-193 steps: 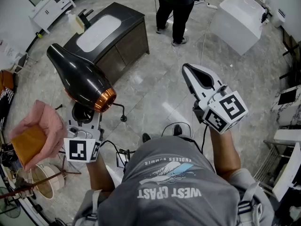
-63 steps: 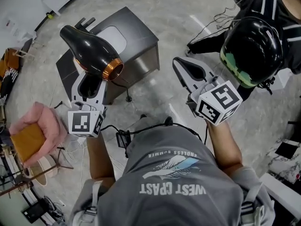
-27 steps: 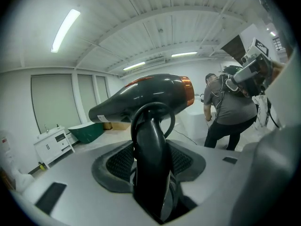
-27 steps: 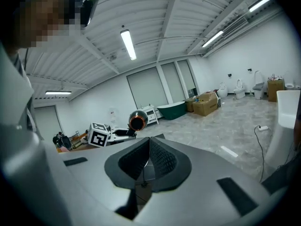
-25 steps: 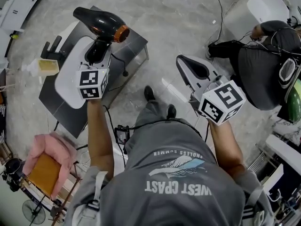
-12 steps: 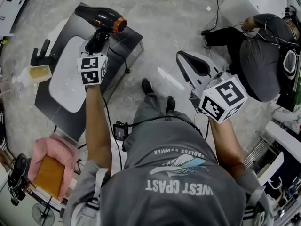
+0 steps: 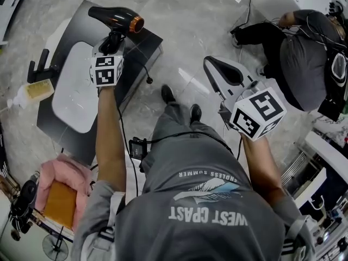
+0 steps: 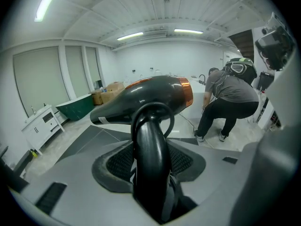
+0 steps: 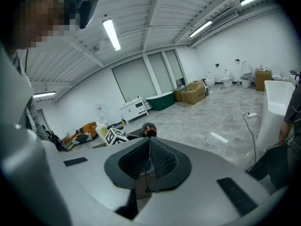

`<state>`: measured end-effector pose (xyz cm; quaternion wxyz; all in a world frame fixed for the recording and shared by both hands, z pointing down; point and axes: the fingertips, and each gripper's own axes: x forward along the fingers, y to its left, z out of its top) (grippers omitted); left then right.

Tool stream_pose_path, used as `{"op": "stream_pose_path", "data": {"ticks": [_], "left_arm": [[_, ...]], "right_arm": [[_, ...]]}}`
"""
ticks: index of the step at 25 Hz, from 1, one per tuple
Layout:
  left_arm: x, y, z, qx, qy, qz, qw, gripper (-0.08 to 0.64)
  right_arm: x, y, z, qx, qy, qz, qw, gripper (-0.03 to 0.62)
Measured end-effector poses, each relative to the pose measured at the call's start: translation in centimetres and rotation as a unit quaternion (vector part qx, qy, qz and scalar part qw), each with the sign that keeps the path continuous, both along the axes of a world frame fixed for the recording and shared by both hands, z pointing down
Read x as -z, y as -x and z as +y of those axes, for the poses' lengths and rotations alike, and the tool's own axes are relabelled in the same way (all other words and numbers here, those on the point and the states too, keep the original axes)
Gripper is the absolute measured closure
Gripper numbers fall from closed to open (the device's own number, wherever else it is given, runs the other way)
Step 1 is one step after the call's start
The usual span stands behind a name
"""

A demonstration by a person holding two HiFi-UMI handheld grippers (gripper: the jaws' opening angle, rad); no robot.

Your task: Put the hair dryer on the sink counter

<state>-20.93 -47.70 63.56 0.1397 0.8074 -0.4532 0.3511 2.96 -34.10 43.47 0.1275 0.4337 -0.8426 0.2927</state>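
- A soap bottle (image 7: pixel 28 91) with yellowish liquid sits at the far left edge of the dark sink counter (image 7: pixel 142 47), just beside the black faucet (image 7: pixel 40 71).
- The white basin (image 7: pixel 72 88) fills the middle of the counter, with its long side running along the counter.
- The left gripper (image 7: pixel 111 43) reaches out over the counter just past the basin, and its marker cube (image 7: pixel 106 70) shows black-and-white squares.
- Its jaws are clamped on the black handle (image 8: pixel 149 159) of the hair dryer (image 7: pixel 114 18), with the pads pressing on it from both sides.
- The hair dryer is held over the far right part of the counter, and I can't tell whether it touches the top.
- Its barrel lies roughly level and crosswise to the gripper, with the long axis running left to right.
- The copper-ringed nozzle (image 7: pixel 136 24) points right toward the counter's edge, and the black rear end points left.
- The handle drops from the barrel back toward the person.
- A pale label (image 8: pixel 106 120) on the rear of the barrel is too small to read.
- The person's grey shirt (image 7: pixel 204 200) reads "ENDLESS SUMMER" above a feather design and "WEST COAST" in larger letters, upside down in the head view.
- The right gripper (image 7: pixel 216 72) hangs over the bare floor, well away from the counter, with its jaws pressed together on nothing.
- Another person (image 7: pixel 302 48) crouches on the floor at the far right.
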Motion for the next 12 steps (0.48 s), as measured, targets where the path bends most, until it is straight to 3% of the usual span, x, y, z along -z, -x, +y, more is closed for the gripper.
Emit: {"op": "stream_pose_path", "data": {"ticks": [12], "left_arm": [[-5.4,0.8,-2.1,-0.01,0.037,-0.059,0.9975,0.341]], "right_arm": [[-2.5,0.1,-1.3,-0.016,0.033,0.005,0.999,0.565]]}}
